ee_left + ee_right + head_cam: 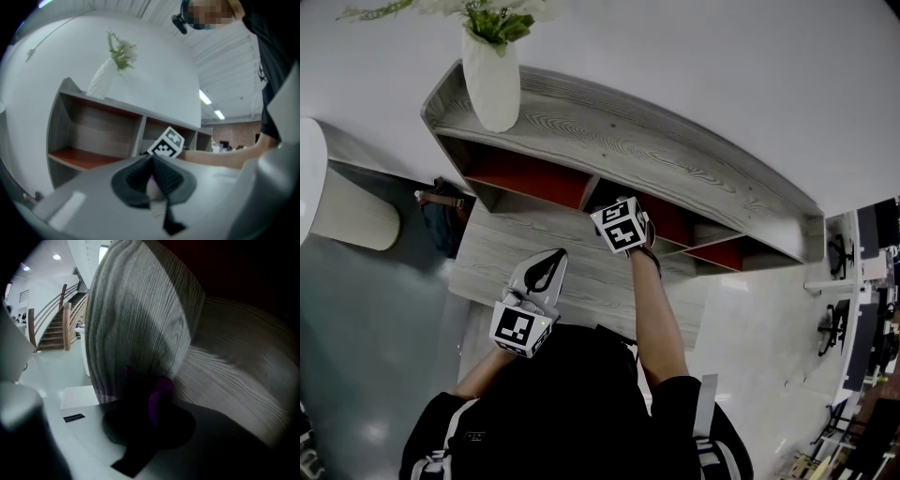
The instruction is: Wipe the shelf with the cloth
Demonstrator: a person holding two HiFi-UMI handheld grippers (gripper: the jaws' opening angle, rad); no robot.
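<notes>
- Shelf [628, 141]: grey wood-grain unit against a white wall, with a curved top board and open compartments that have red floors. The left gripper view shows three compartments side by side [108, 126].
- Vase [492, 80]: white and upright, at the far left of the shelf's top board. It holds a plant [492, 19] with green leaves and pale flowers. Both also show in the left gripper view, the vase [101, 82] and the plant [122, 51].
- Lower surface [581, 272]: a grey wood-grain board below and nearer than the compartments.
- Right gripper [621, 225]: held on an outstretched arm [656, 309]. Its marker cube sits at the mouth of the second compartment from the left, and its tips are inside, out of the head view. In its own view [145, 394] the dark jaws are clenched on the cloth.
- Cloth [160, 392]: purple. Only a small fold shows between the right gripper's jaws, close against the shelf's wood-grain panel [136, 319]. Whether it touches the wood cannot be told.
- Left gripper [551, 264]: held over the lower surface, near and to the left of the right gripper, outside the compartments. In its own view [152, 159] the jaw tips meet, with nothing clearly gripped.
- Staircase [56, 324]: wooden rails, far in the background of the right gripper view.
</notes>
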